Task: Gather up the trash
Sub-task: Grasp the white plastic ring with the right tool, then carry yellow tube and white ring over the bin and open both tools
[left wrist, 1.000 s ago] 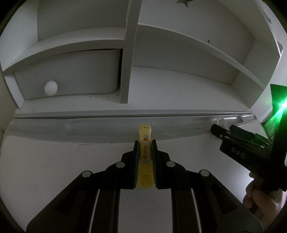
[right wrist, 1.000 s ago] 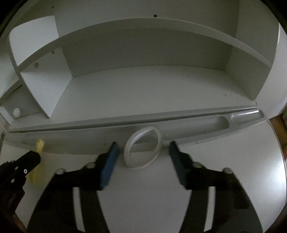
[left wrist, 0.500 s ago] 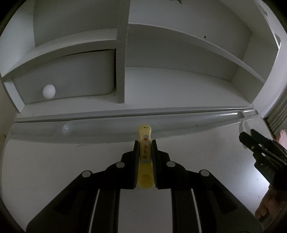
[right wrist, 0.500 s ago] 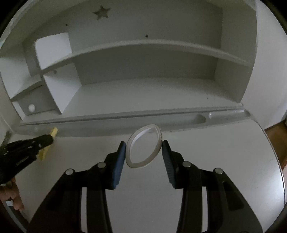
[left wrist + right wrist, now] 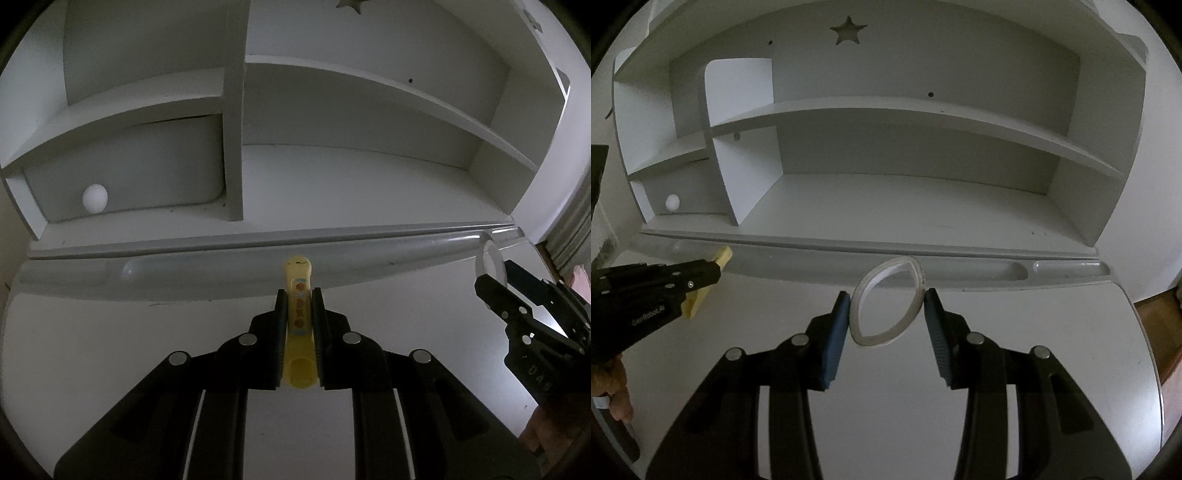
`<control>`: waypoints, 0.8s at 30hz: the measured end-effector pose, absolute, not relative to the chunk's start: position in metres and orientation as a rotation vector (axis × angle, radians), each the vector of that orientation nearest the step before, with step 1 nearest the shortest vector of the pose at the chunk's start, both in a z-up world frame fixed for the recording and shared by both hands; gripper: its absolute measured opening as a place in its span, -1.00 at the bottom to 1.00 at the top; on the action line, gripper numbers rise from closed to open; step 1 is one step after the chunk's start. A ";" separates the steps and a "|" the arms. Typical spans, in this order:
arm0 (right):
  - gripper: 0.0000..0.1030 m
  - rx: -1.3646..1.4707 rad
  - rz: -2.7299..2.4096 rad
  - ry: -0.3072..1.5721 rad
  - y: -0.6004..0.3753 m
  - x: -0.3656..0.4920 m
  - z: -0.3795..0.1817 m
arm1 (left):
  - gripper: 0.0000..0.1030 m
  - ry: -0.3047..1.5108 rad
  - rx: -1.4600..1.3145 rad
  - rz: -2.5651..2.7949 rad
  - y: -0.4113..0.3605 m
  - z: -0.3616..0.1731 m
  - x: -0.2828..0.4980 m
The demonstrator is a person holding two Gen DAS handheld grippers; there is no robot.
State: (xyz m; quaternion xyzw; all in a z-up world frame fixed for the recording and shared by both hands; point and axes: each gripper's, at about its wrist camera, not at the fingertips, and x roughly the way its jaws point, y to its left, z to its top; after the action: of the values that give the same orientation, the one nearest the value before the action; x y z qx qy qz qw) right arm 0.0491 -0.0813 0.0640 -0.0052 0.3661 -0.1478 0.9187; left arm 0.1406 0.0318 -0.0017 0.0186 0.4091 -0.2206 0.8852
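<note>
Left wrist view: a yellow plastic tube [image 5: 298, 325] is pinched by the left hand-held gripper [image 5: 298, 295]. A squashed white plastic ring [image 5: 885, 301] is clamped in the right hand-held gripper [image 5: 885, 301] above the white desk [image 5: 886, 406].

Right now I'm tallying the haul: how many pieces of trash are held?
2: a yellow tube in the left gripper; a white ring in the right gripper.

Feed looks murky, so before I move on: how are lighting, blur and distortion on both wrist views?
Left wrist view: dim, sharp, shelf edges bowed by fisheye, yellow plastic tube readable. Right wrist view: equally dim, no motion blur, squeezed white plastic ring crisp, window glow at right edge.
</note>
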 end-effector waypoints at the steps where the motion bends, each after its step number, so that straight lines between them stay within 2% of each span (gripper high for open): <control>1: -0.20 -0.013 -0.307 0.751 -0.081 0.049 0.064 | -0.76 0.852 0.039 -0.459 0.032 -0.002 0.140; 20: -0.19 0.017 -0.299 0.752 -0.089 0.047 0.066 | -0.76 0.862 0.073 -0.467 0.023 -0.008 0.148; 24: -0.19 0.066 -0.281 0.698 -0.093 0.039 0.076 | -0.76 0.799 0.061 -0.471 0.022 0.006 0.140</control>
State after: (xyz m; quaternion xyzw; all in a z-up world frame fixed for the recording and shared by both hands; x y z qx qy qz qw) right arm 0.0390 -0.0933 0.0757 0.0320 0.3410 -0.1369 0.9295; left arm 0.1405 0.0216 0.0063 0.0296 0.3852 -0.2270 0.8940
